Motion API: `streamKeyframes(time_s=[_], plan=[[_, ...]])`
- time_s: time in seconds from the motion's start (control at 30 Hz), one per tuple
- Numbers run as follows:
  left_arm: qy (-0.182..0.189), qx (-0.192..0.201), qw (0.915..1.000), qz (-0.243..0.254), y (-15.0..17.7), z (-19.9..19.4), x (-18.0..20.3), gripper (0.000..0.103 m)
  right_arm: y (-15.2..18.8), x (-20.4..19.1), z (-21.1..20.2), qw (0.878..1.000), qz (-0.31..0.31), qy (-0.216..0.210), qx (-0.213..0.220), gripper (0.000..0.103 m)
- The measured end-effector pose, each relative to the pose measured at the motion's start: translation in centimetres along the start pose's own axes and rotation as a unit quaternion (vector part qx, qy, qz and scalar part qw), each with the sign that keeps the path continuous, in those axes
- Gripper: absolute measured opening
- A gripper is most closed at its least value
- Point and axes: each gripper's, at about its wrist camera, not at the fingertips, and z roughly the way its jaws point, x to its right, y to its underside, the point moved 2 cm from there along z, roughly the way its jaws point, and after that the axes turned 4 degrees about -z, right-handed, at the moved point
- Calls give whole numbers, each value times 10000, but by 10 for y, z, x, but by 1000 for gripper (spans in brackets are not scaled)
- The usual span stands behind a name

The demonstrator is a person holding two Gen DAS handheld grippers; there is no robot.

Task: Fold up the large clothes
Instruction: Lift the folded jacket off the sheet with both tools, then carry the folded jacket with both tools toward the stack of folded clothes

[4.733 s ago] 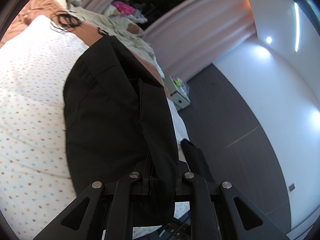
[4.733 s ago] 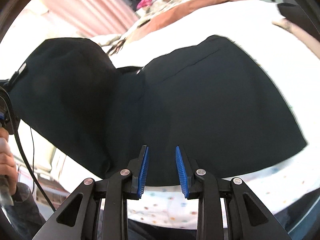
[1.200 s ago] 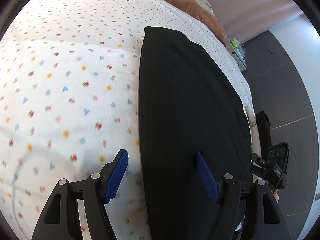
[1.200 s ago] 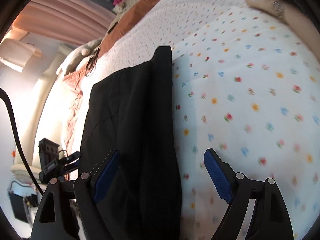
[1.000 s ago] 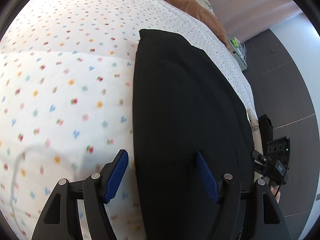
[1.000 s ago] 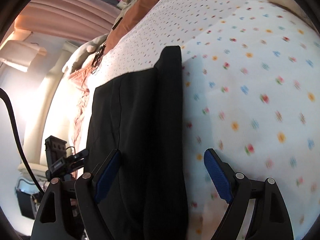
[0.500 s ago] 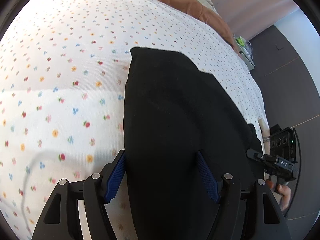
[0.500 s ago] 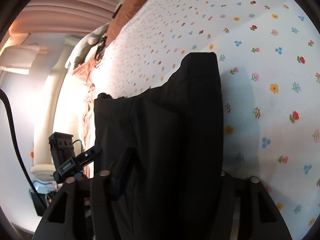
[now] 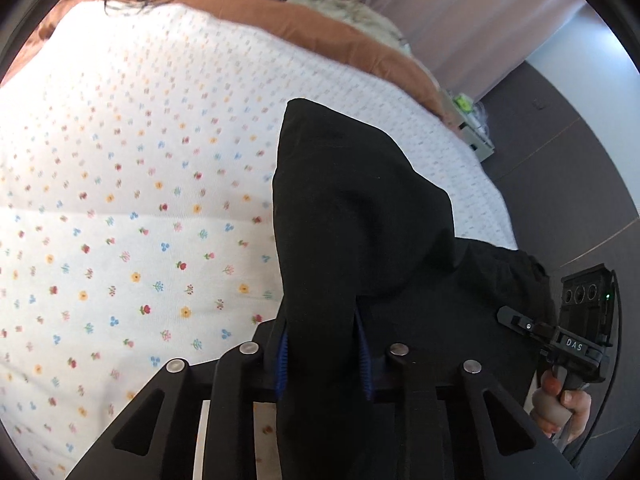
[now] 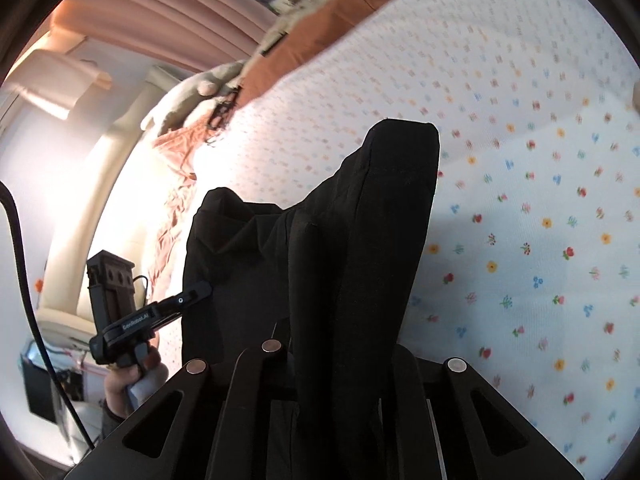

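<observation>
The black garment lies on the bed, its near end lifted. The left gripper has just been closing, and its fingers now pinch one near corner. The right gripper has closed on the other corner. I think both hold the near edge so it can fold toward the far end.

Bed w/ floral sheet; black garment partly on it

Black garment; white bedsheet, small multicoloured flowers; brown blanket; pink curtains.
</observation>
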Motion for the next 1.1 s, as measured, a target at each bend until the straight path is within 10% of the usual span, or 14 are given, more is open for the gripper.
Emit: streamKeyframes(time_s=[1.1], plan=[[1173, 1287, 9782, 1130, 74, -185, 169, 20, 68, -117, -231, 9710, -1209, 29, 2064, 12]])
